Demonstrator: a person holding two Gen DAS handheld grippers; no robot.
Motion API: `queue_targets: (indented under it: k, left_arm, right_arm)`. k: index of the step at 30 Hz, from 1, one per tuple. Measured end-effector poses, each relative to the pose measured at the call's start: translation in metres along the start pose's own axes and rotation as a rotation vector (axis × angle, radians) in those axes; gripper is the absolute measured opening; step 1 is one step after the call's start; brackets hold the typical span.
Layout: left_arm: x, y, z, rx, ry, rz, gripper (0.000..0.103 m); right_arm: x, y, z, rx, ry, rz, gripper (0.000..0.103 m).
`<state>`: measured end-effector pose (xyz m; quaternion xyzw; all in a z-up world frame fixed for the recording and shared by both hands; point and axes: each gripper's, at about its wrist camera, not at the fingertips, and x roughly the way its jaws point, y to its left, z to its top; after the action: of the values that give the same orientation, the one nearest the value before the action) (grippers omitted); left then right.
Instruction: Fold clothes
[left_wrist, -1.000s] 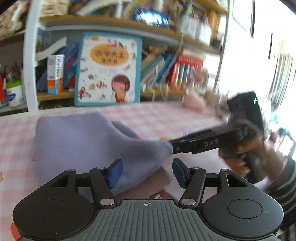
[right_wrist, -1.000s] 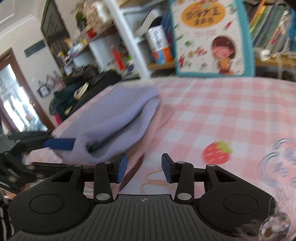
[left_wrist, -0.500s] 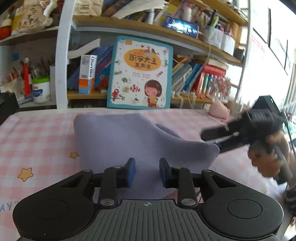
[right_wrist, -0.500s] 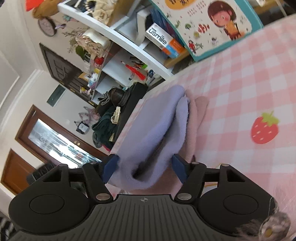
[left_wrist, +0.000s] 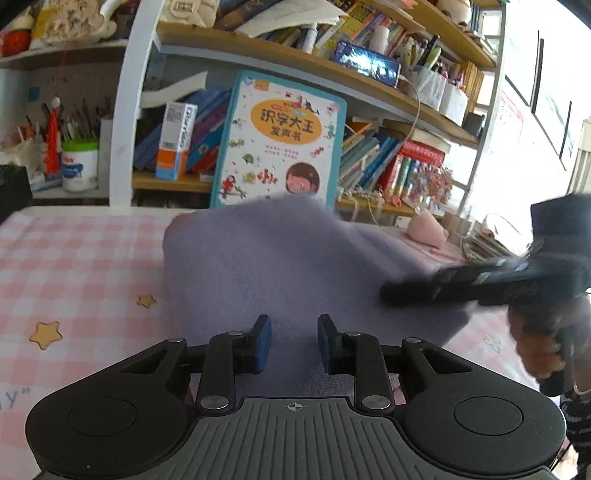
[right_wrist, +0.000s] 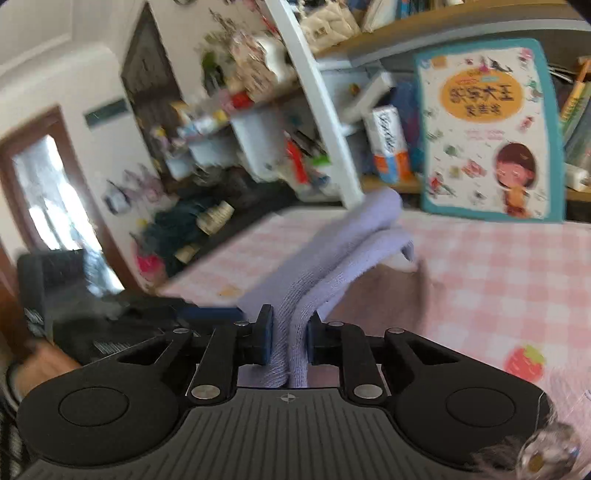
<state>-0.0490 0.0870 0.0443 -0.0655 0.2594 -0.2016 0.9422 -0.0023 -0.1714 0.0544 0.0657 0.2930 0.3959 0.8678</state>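
Since the previous frame, right gripper (right_wrist: 289, 341) has clamped the soft lavender fleece garment's (right_wrist: 332, 266) near edge; its length runs away, left gripper (left_wrist: 293, 341) apart alongside.

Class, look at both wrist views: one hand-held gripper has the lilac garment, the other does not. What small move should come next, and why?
Probably close the left hand-held gripper on the lilac garment. Its pads stand apart with the cloth between them, while the right hand-held gripper is already pinched on a bunched fold. With both edges held, the garment could be carried over the pink checked tablecloth.
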Motion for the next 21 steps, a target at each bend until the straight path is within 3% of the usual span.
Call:
queue_targets:
  k: [3,5,8,14,18,19,21]
  left_arm:
    - [0.003,0.0,-0.001,0.004,0.002,-0.027,0.029]
    - [0.002,0.002,0.001,0.0,-0.001,-0.03,0.029]
    - [-0.005,0.007,0.004,-0.018,-0.023,-0.036,0.03]
    - [-0.013,0.016,0.008,-0.046,-0.071,-0.063,0.031]
    - [-0.003,0.015,0.004,-0.028,-0.027,-0.065,0.031]
    - [-0.002,0.016,0.003,-0.023,-0.026,-0.065,0.031]
    - [-0.001,0.018,0.001,-0.024,-0.026,-0.066,0.031]
  right_arm:
    - [0.017,-0.03,-0.015,0.181,0.08,0.01,0.021]
    - [0.017,-0.041,-0.015,0.26,0.088,0.031,0.023]
    - [0.013,-0.039,-0.01,0.259,0.067,0.003,0.038]
    - [0.021,-0.041,0.005,0.261,0.031,-0.053,0.043]
    - [0.033,-0.047,0.012,0.283,0.004,-0.109,0.041]
    - [0.034,-0.042,0.014,0.251,-0.004,-0.128,0.026]
    - [0.032,-0.024,0.018,0.121,-0.042,-0.156,0.017]
